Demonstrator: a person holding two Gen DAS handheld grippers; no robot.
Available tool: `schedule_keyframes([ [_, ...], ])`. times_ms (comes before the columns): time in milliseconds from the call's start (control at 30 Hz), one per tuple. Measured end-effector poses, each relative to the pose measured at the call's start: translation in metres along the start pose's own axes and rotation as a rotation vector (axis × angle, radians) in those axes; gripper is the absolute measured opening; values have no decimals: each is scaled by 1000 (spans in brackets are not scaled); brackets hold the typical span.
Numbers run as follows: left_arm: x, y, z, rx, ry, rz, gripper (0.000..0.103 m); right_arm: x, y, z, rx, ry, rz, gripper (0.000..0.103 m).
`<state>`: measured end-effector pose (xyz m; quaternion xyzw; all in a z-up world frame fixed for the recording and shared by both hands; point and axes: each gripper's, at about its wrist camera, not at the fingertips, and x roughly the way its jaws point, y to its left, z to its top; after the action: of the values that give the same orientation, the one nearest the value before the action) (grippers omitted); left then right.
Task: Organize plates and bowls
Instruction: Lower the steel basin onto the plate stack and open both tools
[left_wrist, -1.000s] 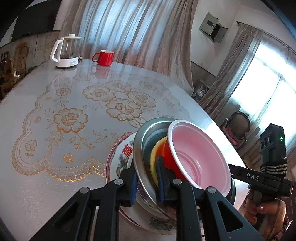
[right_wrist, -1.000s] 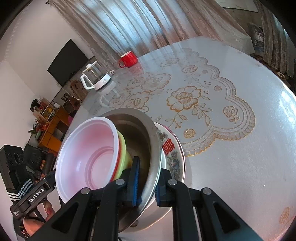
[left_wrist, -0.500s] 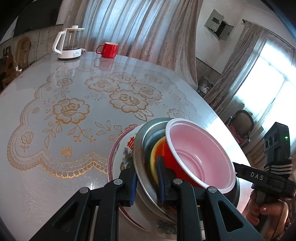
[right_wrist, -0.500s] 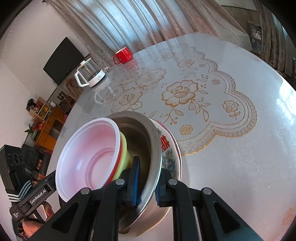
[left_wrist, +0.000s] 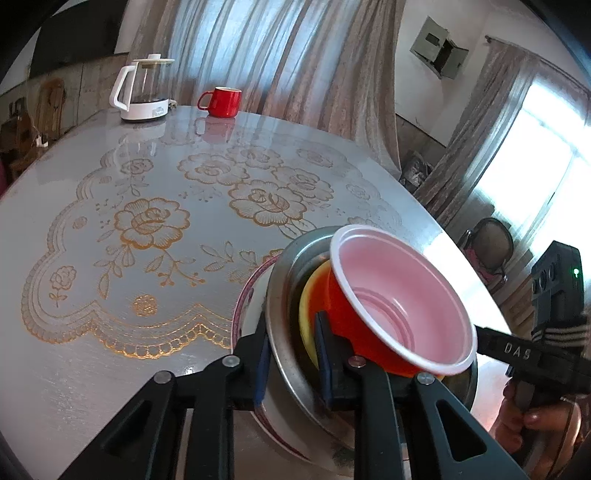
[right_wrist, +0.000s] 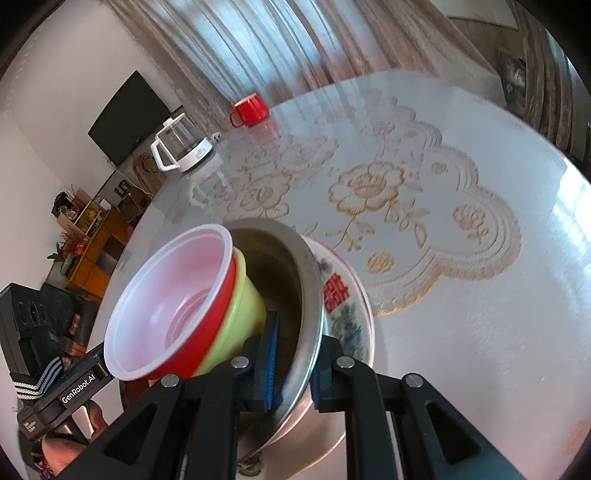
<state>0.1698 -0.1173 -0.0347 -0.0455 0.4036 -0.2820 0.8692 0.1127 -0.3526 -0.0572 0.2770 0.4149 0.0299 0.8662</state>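
A nested stack sits at the near table edge. A steel bowl (left_wrist: 284, 295) (right_wrist: 310, 295) holds a yellow bowl (left_wrist: 306, 306) (right_wrist: 243, 310) and a red bowl with a pink inside (left_wrist: 399, 295) (right_wrist: 173, 295). Under them lies a flowered plate (left_wrist: 247, 306) (right_wrist: 347, 306). The stack leans. My left gripper (left_wrist: 291, 358) has the steel bowl's rim between its pads, and its jaws are opening. From the opposite side my right gripper (right_wrist: 291, 365) is shut on the same rim. Each gripper shows in the other's view, held by a hand.
The round table (left_wrist: 110, 350) has a gold flower pattern under glass. A glass kettle (left_wrist: 144, 88) (right_wrist: 183, 149) and a red mug (left_wrist: 221, 101) (right_wrist: 251, 109) stand at its far edge. Curtains hang behind; a chair stands by the window on the right.
Both grippers and the stack have stayed almost in place. The left pads stand slightly wider apart on the steel rim than before.
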Motion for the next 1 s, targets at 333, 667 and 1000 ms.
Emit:
schedule_keyframes([
  [333, -12, 13, -10, -25, -15, 53, 55, -6, -2, -6, 30, -5, 21, 18],
  [667, -40, 19, -21, -33, -58, 95, 82, -20, 5, -10, -2, -49, -62, 33],
  [1000, -73, 0, -38, 65, -122, 224, 103, -66, 12, -27, -67, -156, -129, 38],
])
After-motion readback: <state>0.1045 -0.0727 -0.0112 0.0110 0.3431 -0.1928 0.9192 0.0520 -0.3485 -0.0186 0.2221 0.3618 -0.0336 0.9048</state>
